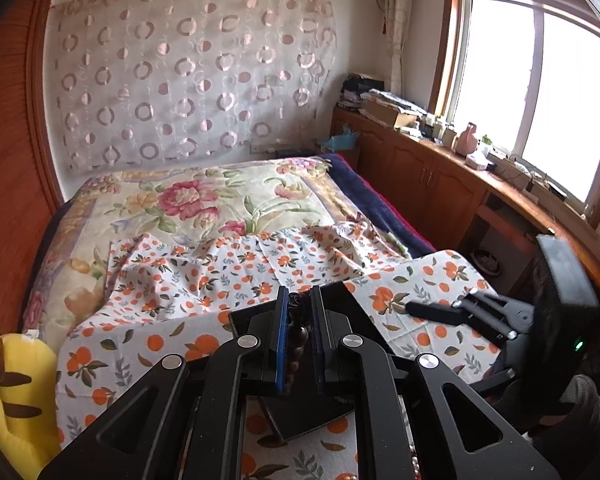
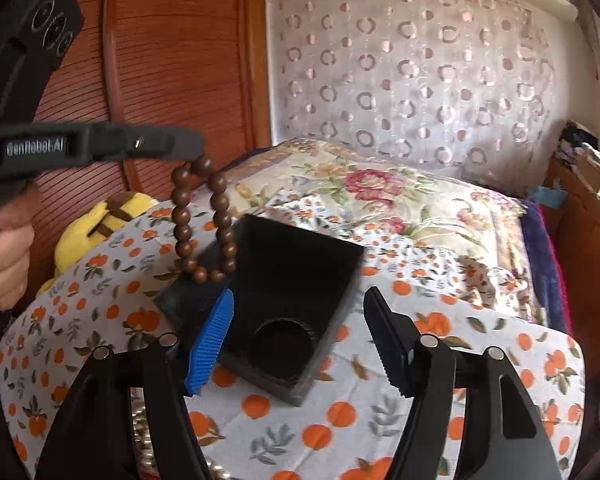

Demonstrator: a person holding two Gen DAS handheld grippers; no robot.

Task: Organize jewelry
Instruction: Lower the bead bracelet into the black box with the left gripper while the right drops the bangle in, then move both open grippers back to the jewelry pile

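Left gripper [image 2: 198, 152] dangles bead bracelet [image 2: 202, 224] over black box [image 2: 300, 272]; plush [image 2: 96, 224] beside.

The left gripper [image 1: 300, 332] is held level, its blue-padded fingers [image 1: 280, 344] pressed close on a bead bracelet [image 2: 204, 220] that hangs below them. A bare hand [image 2: 4, 256] grips its handle. The right gripper [image 2: 300, 340] is angled downward, its jaws spread wide and nothing between them.
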